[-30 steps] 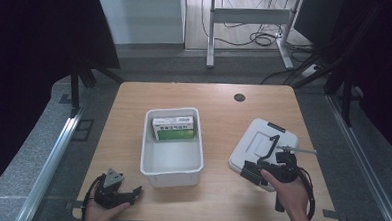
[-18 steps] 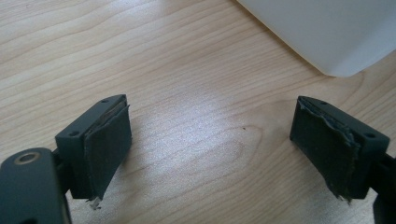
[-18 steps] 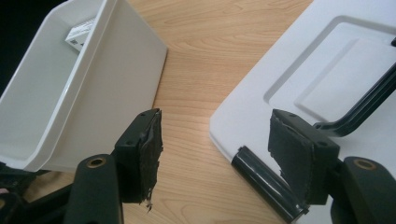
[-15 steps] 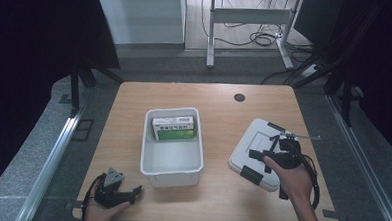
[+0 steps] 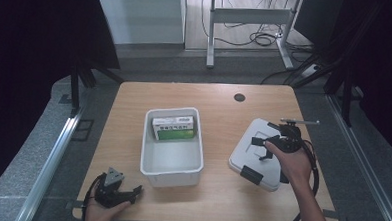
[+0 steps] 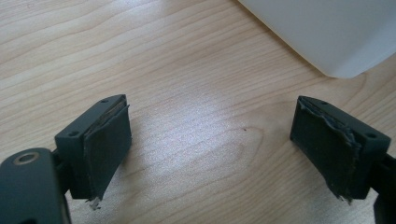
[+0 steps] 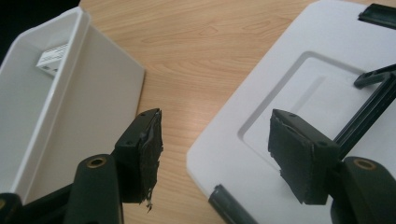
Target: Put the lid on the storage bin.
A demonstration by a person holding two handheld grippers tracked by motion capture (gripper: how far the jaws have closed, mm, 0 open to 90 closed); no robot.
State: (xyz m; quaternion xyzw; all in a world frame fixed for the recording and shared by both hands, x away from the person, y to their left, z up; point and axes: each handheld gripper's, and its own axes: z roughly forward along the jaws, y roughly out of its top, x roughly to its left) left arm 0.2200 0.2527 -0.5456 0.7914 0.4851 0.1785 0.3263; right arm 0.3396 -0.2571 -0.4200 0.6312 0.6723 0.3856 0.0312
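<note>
A white bin stands in the middle of the wooden table, with a green and white box lying at its far end. To its right lies a white lid with black clips. My right gripper hovers open over the lid, jaws pointing toward the bin. In the right gripper view the gripper straddles the lid's left edge, with the bin and box at left. My left gripper rests open near the front left corner; its jaws hold nothing, and the bin's corner is just ahead.
A small black round mark sits near the table's far edge. A black clip juts from the lid's front edge. Bare wood lies between bin and lid. Beyond the table are a metal frame and floor cables.
My right gripper has moved away from the person, from the lid's front edge to over its middle. The left gripper, bin and box have stayed put.
</note>
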